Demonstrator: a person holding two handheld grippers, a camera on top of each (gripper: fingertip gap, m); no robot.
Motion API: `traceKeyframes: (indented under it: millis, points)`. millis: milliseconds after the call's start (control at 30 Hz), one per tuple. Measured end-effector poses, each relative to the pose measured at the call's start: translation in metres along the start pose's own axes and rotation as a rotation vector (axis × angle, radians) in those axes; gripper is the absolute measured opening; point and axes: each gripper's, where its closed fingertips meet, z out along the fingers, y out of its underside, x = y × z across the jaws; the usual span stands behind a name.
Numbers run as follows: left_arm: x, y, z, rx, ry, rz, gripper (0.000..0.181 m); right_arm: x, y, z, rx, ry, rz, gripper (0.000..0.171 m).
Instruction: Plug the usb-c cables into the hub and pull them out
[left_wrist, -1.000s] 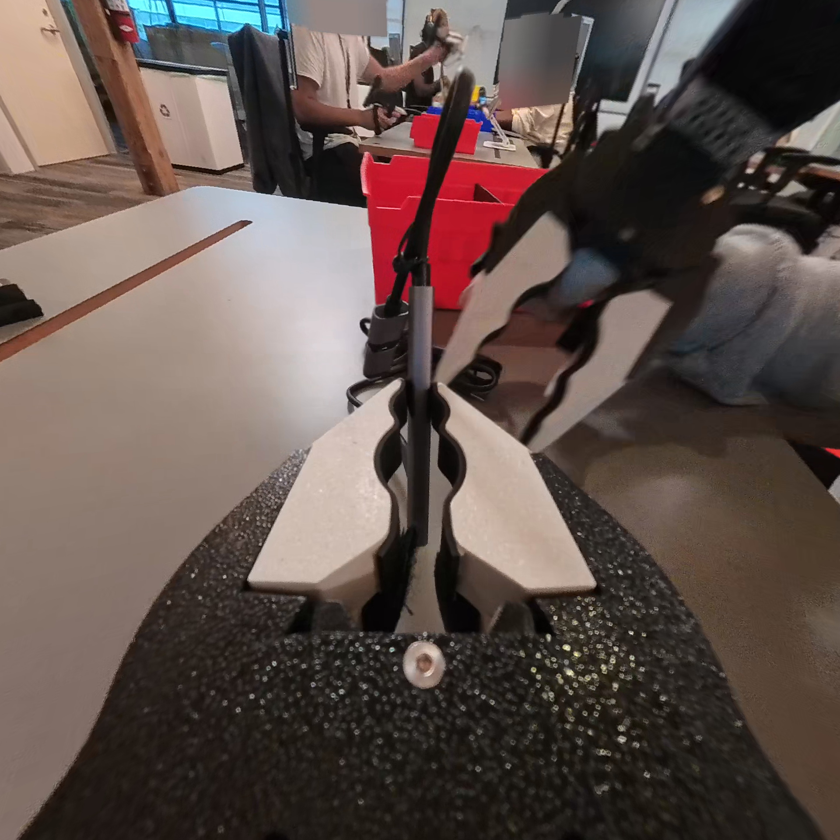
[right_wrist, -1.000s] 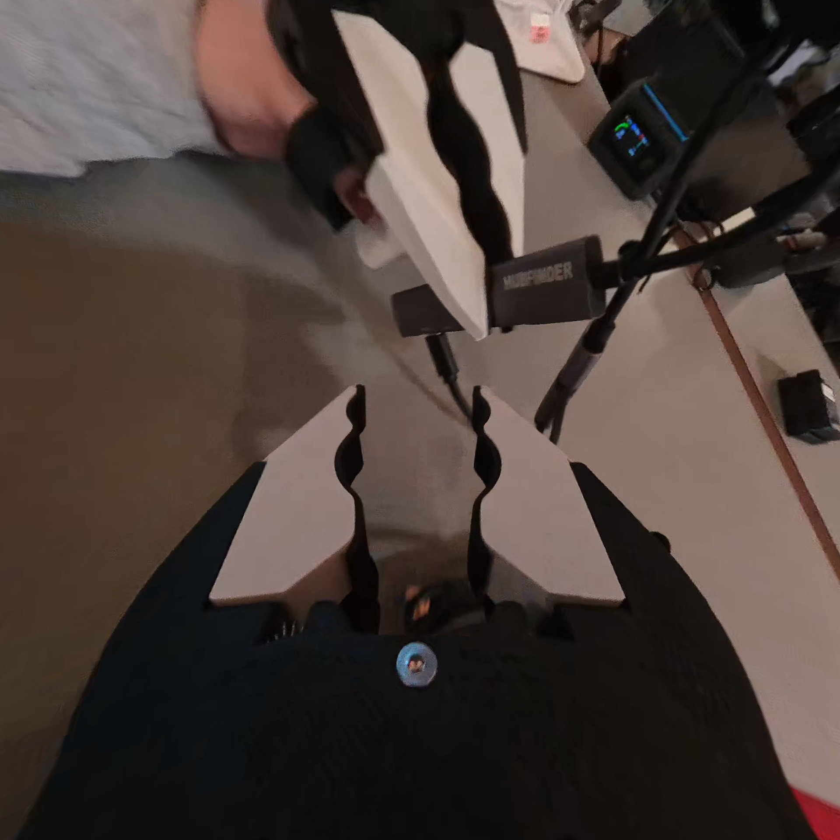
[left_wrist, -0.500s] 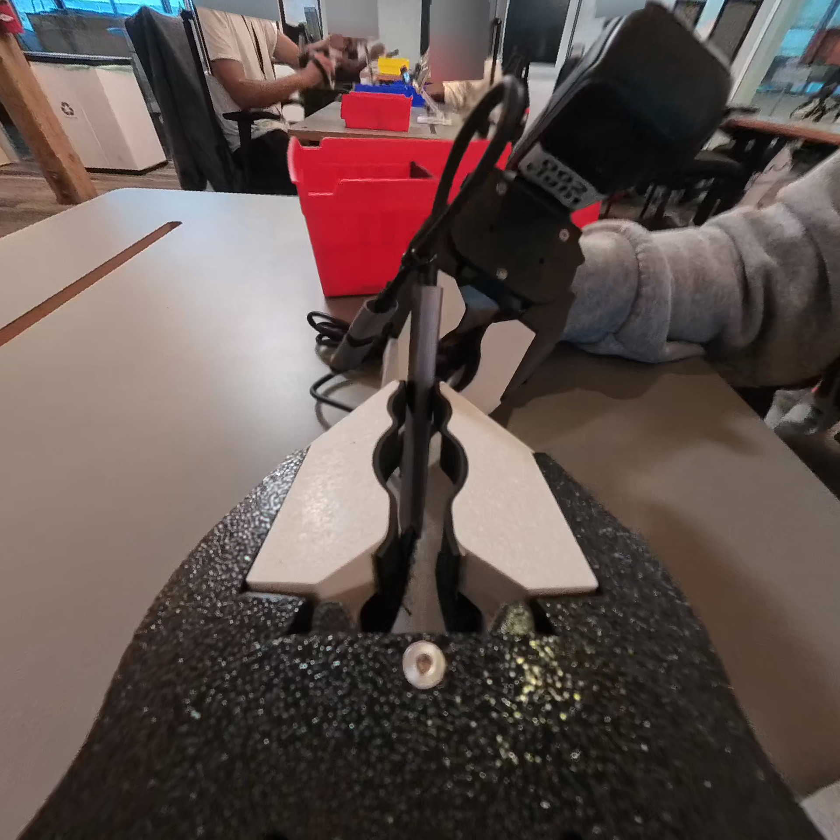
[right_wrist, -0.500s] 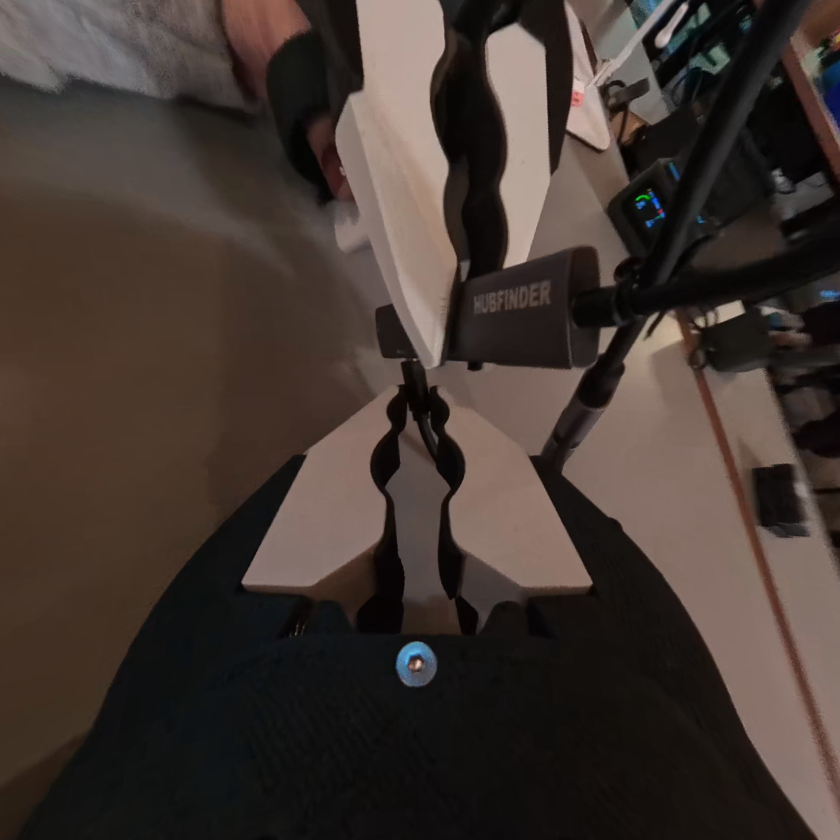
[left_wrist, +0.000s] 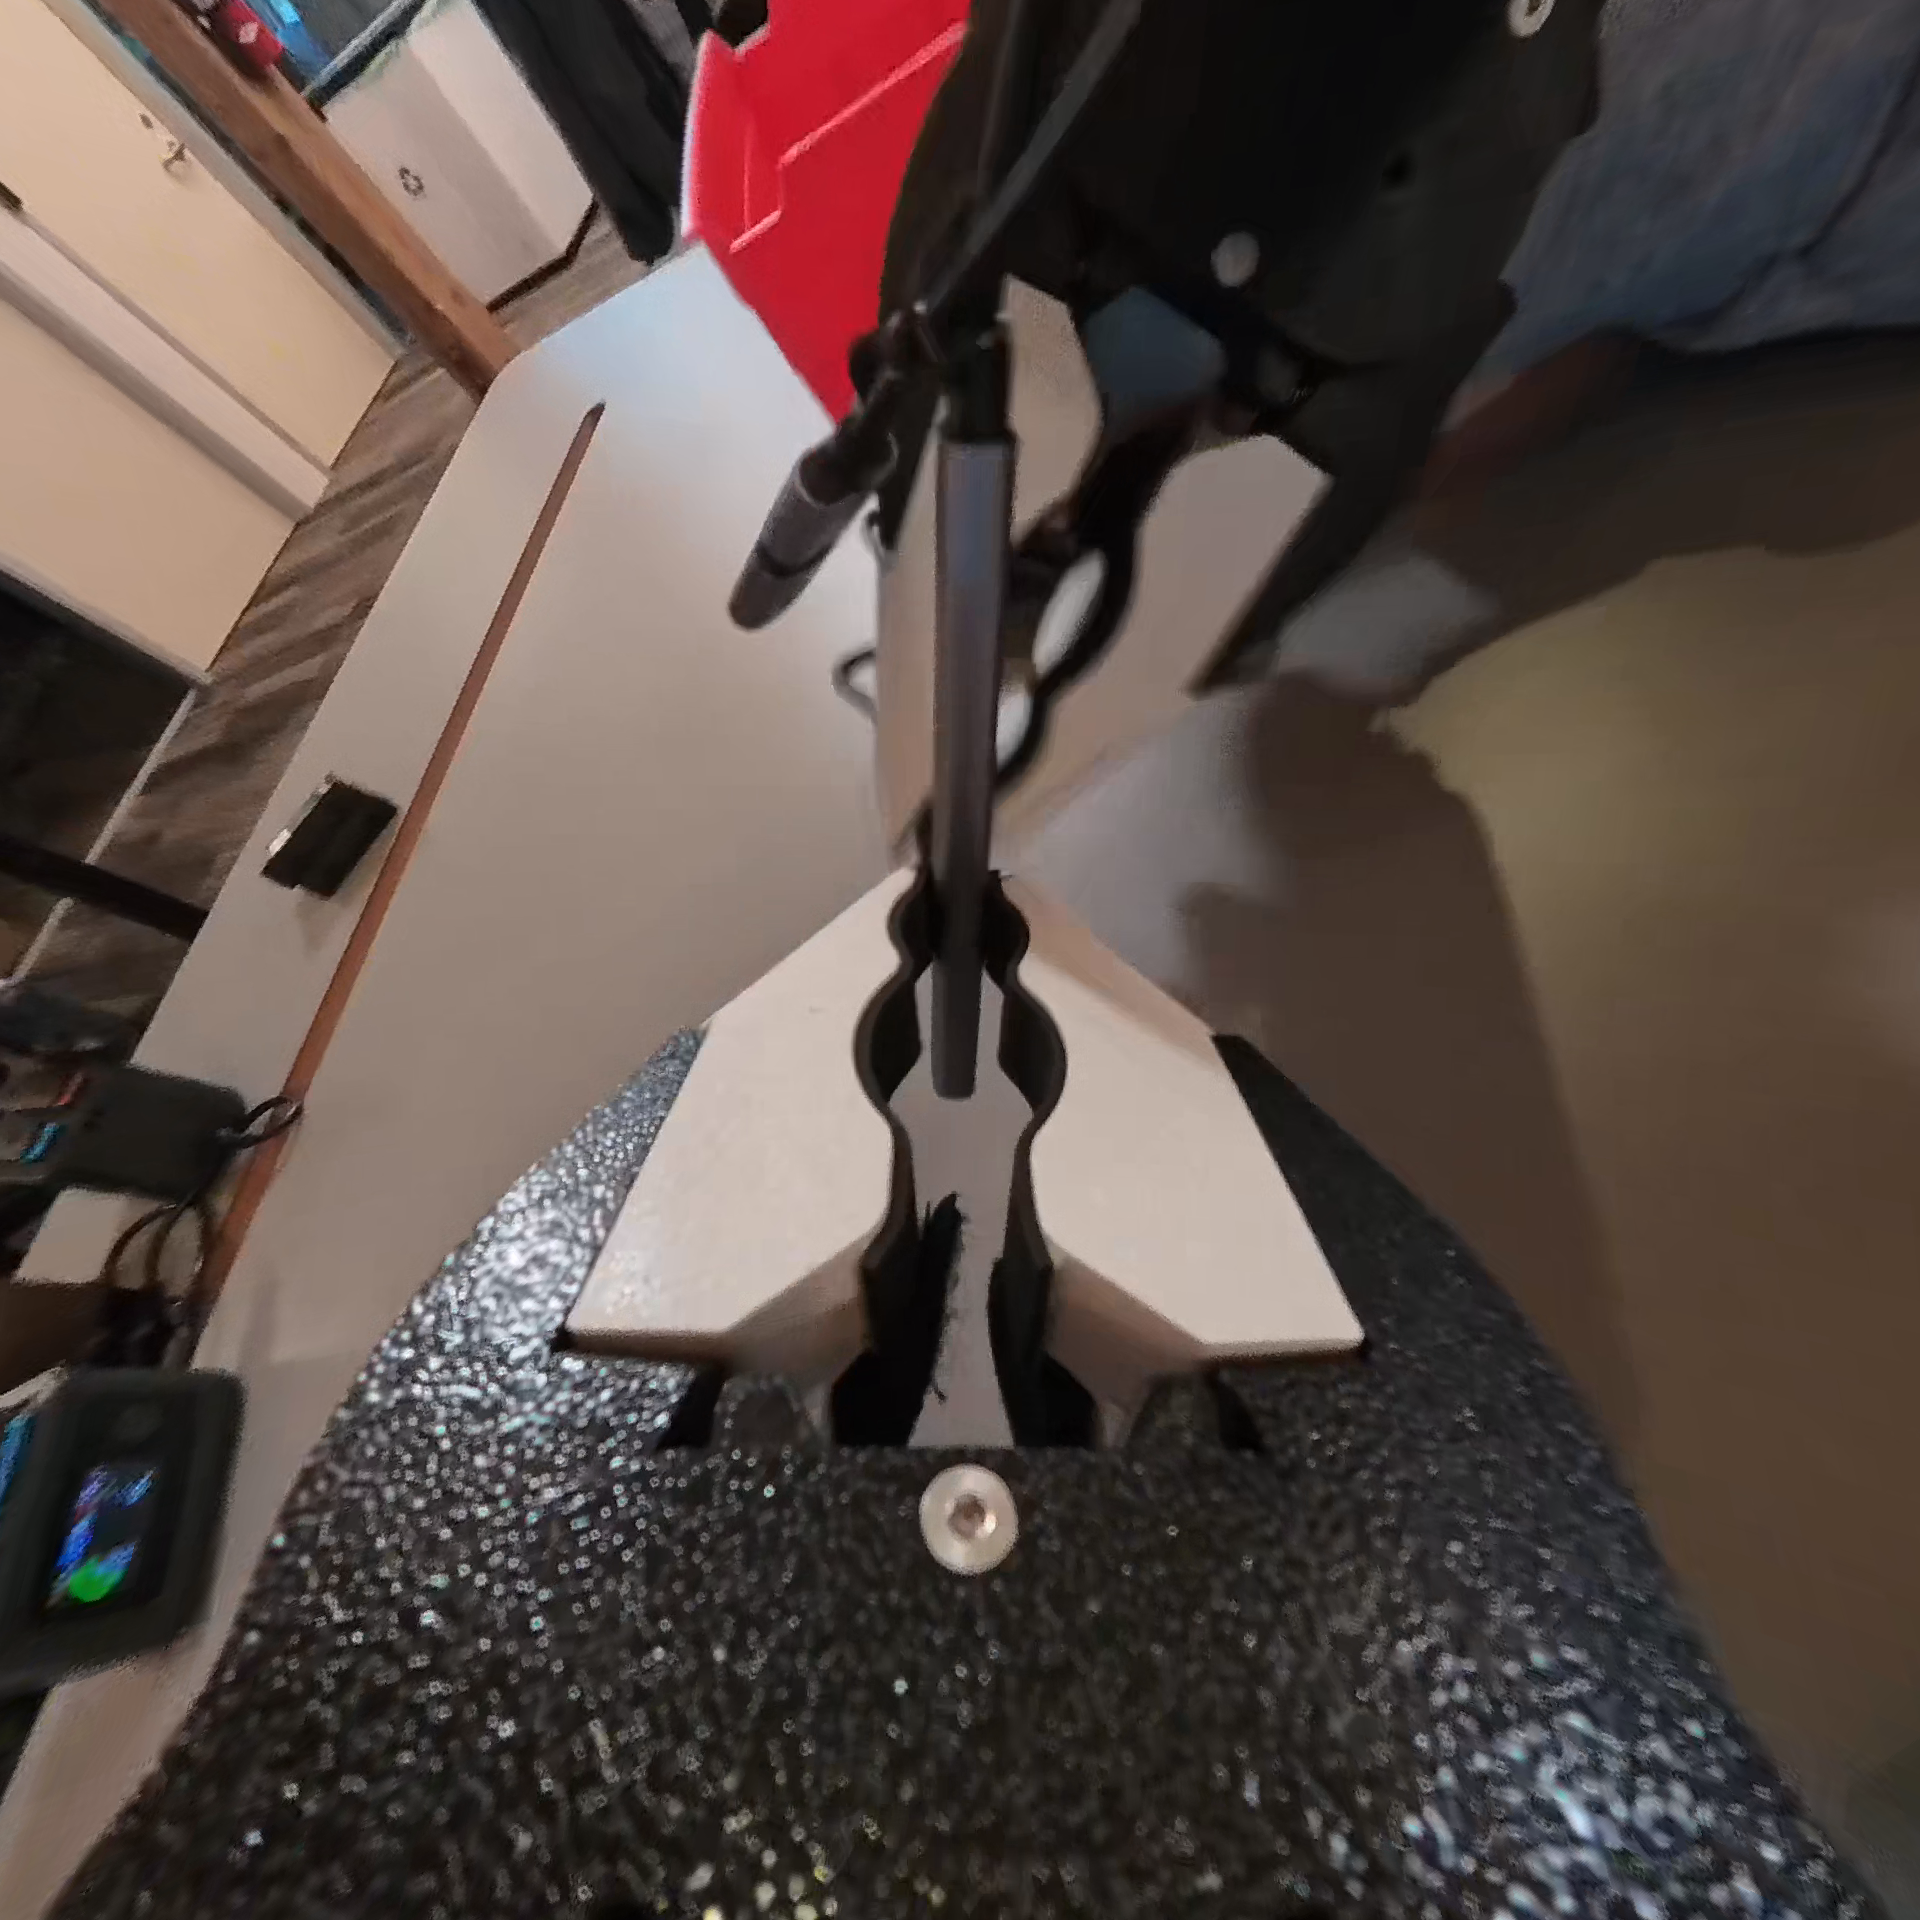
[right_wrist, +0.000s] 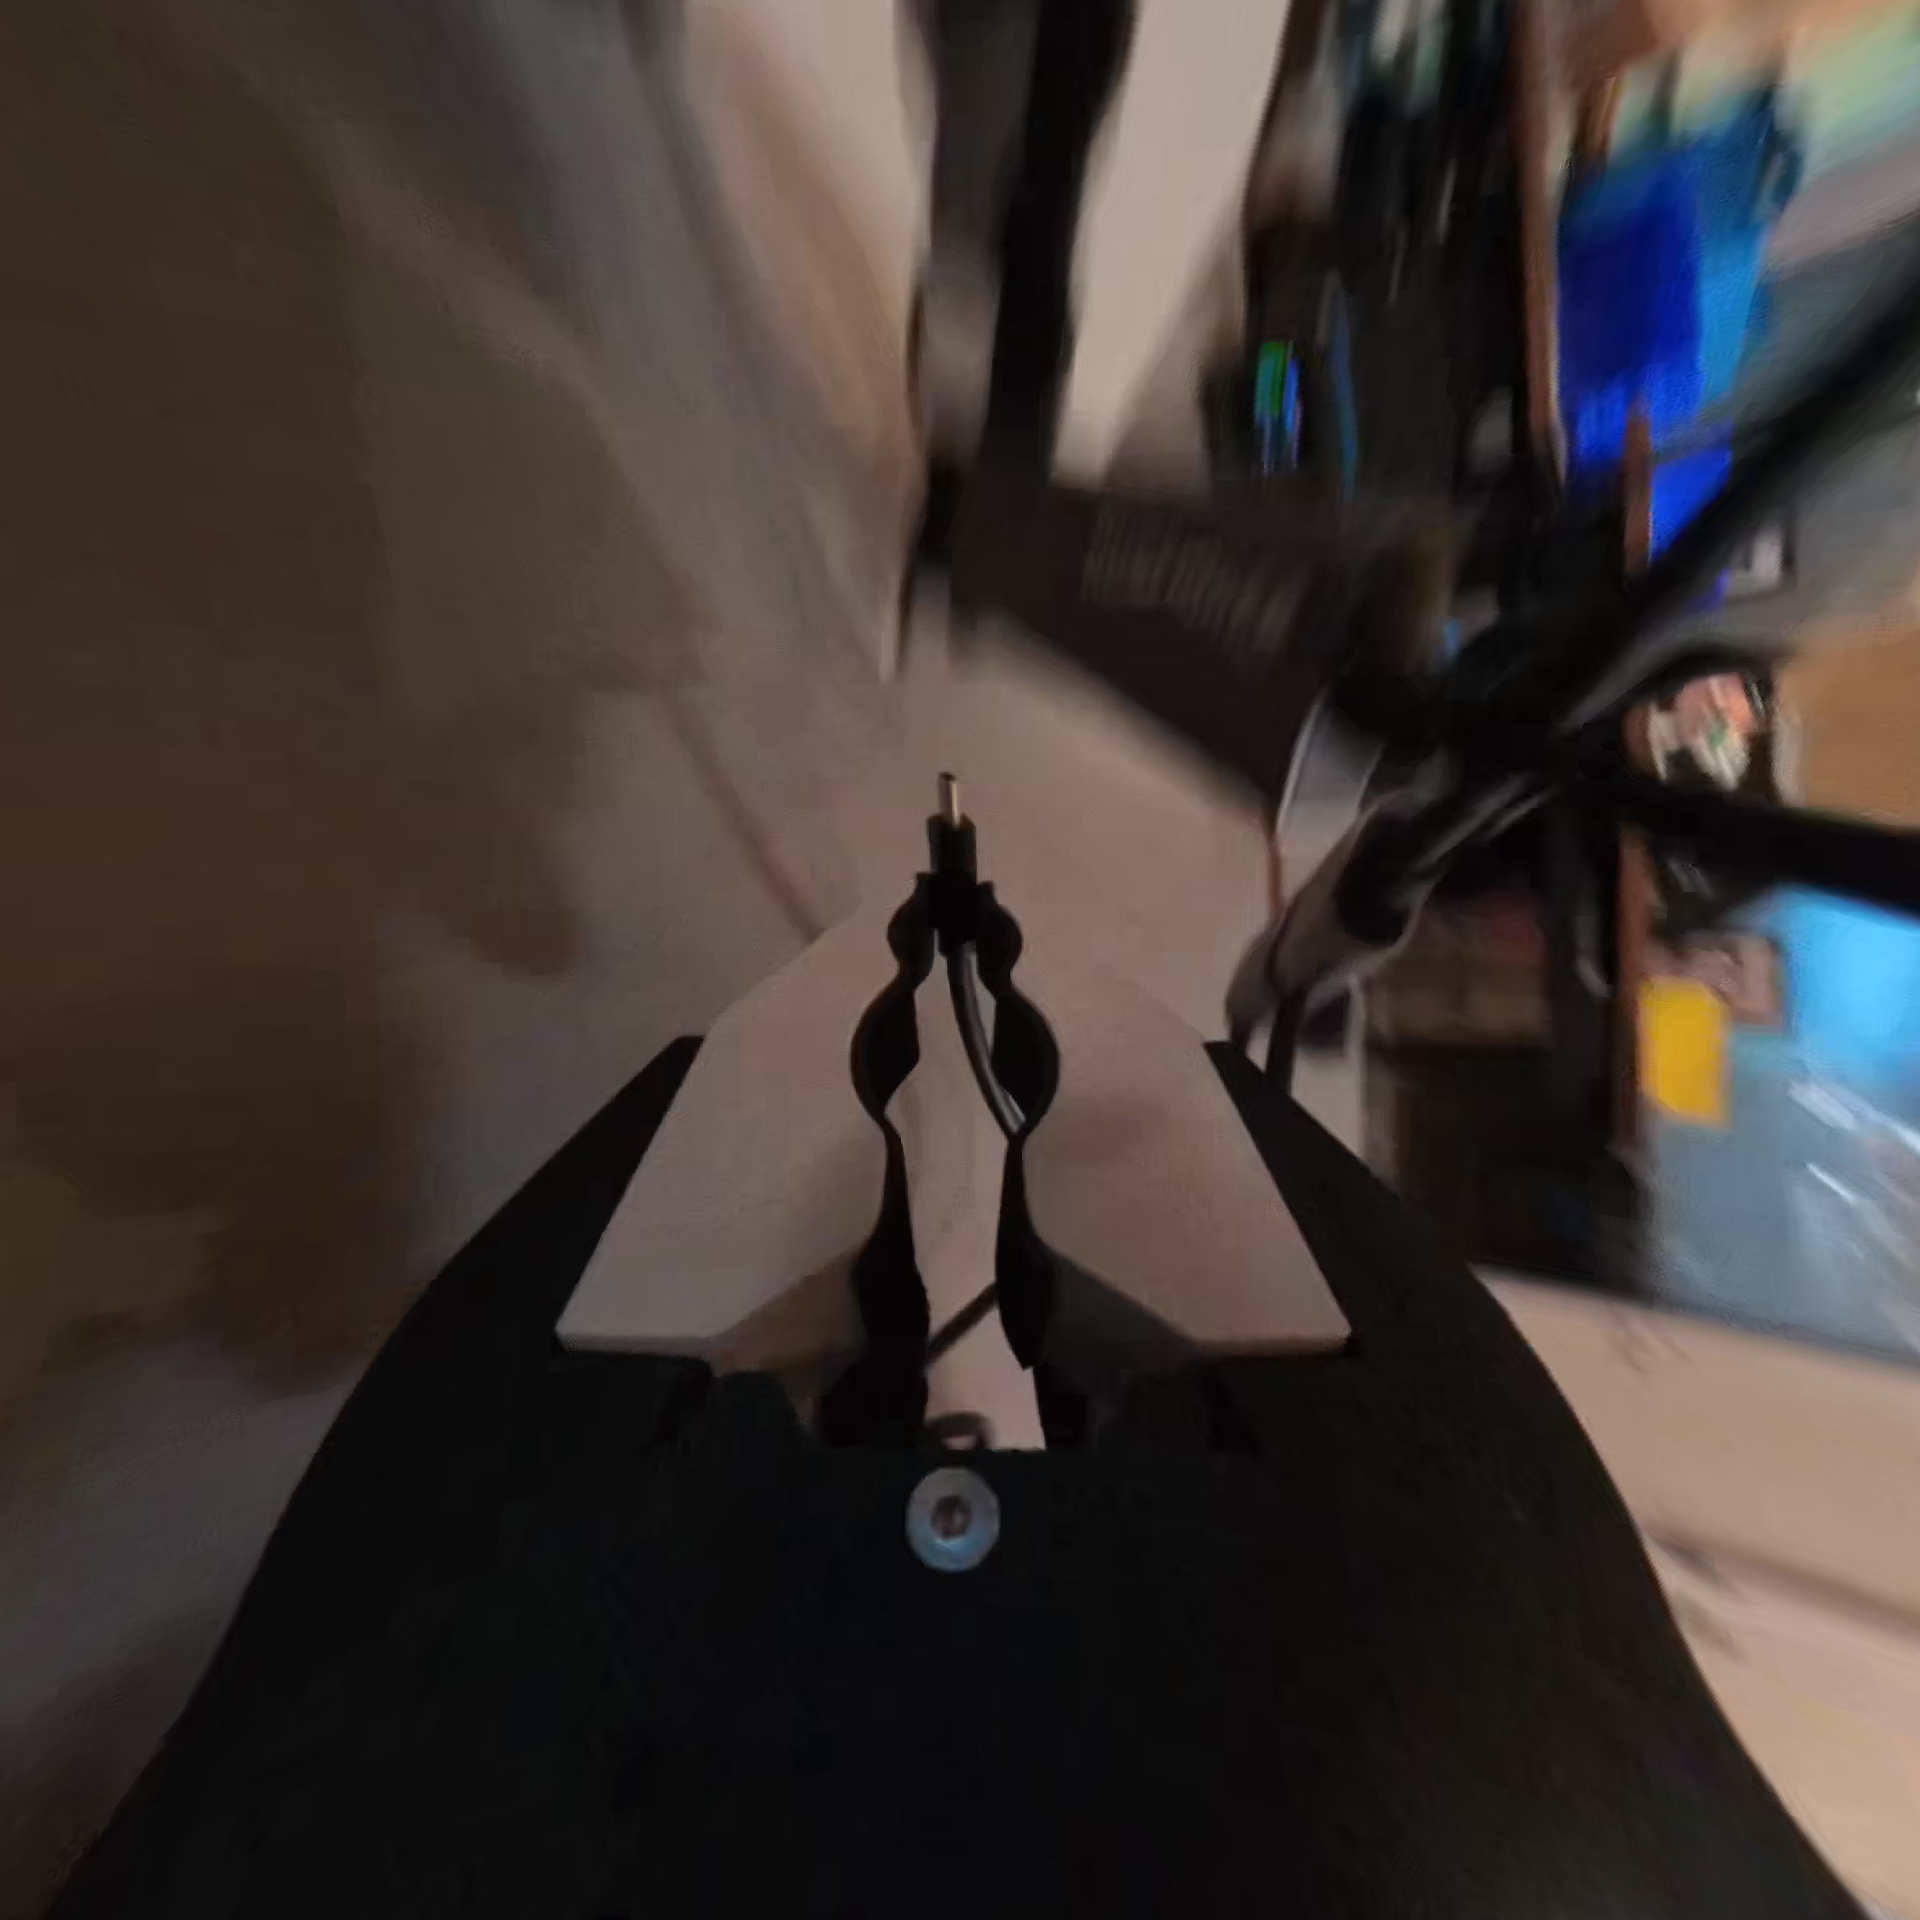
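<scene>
The left gripper (left_wrist: 956, 914) is pinching the slim grey hub (left_wrist: 961, 665) edge-on between its fingertips, holding it off the table (left_wrist: 623, 790) so its ports are facing outward. Just beyond the hub, the right gripper (right_wrist: 951, 904) is clamping a black usb-c cable (right_wrist: 951, 831) behind its plug, the metal tip projecting free, unplugged, likely for aiming at a port.

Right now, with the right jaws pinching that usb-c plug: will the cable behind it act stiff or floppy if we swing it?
Probably floppy: the thin cable bends sideways right behind the right gripper. The usb-c plug itself looks rigid, sticking straight out past the closed jaws. It seems light, but held only by its base, it could twist if pushed off-axis.
</scene>
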Motion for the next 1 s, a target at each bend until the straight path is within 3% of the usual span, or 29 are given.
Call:
traceKeyframes:
  millis: [33, 100, 200, 333, 533, 700, 833, 1000]
  points:
    - [-0.009, 0.008, -0.009, -0.048, -0.052, 0.013, 0.006, 0.006, 0.03, 0.0, -0.118, 0.033, -0.023, 0.005]
    - [-0.026, 0.002, -0.029, 0.012, -0.116, -0.029, 0.006, 0.014, 0.045, -0.013, -0.073, 0.049, 0.102, 0.004]
    - [-0.039, -0.018, -0.033, 0.122, -0.157, -0.105, 0.006, 0.037, 0.02, -0.032, 0.053, 0.111, 0.208, 0.005]
    - [-0.048, -0.009, -0.021, 0.138, -0.251, -0.174, 0.006, 0.062, -0.007, -0.062, 0.151, 0.187, 0.288, 0.006]
    - [-0.045, 0.001, -0.011, 0.178, -0.239, -0.24, 0.006, 0.137, -0.042, -0.189, 0.337, 0.41, 0.423, 0.005]
    - [-0.049, 0.006, -0.013, 0.223, -0.225, -0.333, 0.006, 0.184, -0.047, -0.279, 0.32, 0.466, 0.372, 0.004]
    - [-0.055, 0.011, -0.017, 0.25, -0.225, -0.409, 0.006, 0.199, -0.017, -0.317, 0.169, 0.468, 0.37, 0.004]
    - [-0.059, 0.004, -0.024, 0.323, -0.218, -0.458, 0.006, 0.176, 0.06, -0.33, -0.074, 0.476, 0.419, 0.005]
